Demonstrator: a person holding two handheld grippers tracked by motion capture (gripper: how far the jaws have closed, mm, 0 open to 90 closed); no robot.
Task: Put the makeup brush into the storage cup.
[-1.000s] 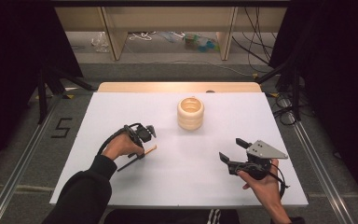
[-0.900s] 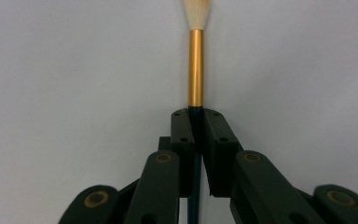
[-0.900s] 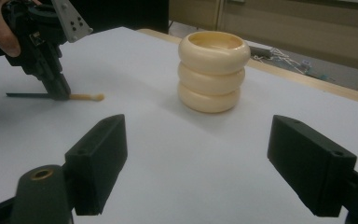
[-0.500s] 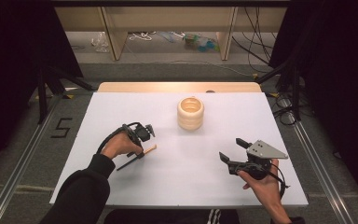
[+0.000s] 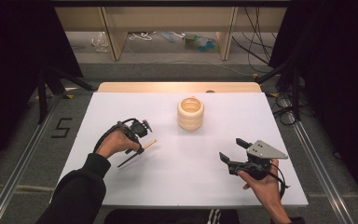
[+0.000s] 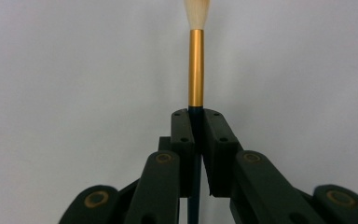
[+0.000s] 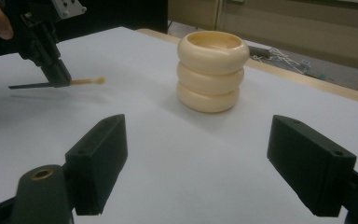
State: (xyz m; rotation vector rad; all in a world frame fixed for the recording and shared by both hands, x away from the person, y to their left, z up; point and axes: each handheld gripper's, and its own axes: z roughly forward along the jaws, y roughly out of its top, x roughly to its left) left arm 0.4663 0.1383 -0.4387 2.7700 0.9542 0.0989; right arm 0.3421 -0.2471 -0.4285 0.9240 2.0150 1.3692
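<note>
A brush with a black handle, gold ferrule and cream tip (image 6: 196,65) is clamped by its handle in my left gripper (image 6: 196,122), which is shut on it. In the high view the left gripper (image 5: 140,148) sits left of centre over the white table, holding the brush (image 5: 149,143) low and nearly level, tip pointing right. A cream ribbed pot (image 5: 190,113) of three stacked rings stands upright at the table's centre back. My right gripper (image 5: 233,150) hovers at the front right, open and holding nothing, and faces the pot (image 7: 213,70) and the left gripper (image 7: 56,74).
The white table top (image 5: 182,186) has a wooden strip (image 5: 177,87) along its far edge. Beyond it stands a low shelf (image 5: 168,28) with cables and clutter on the floor. Dark stand legs (image 5: 46,88) flank the table on both sides.
</note>
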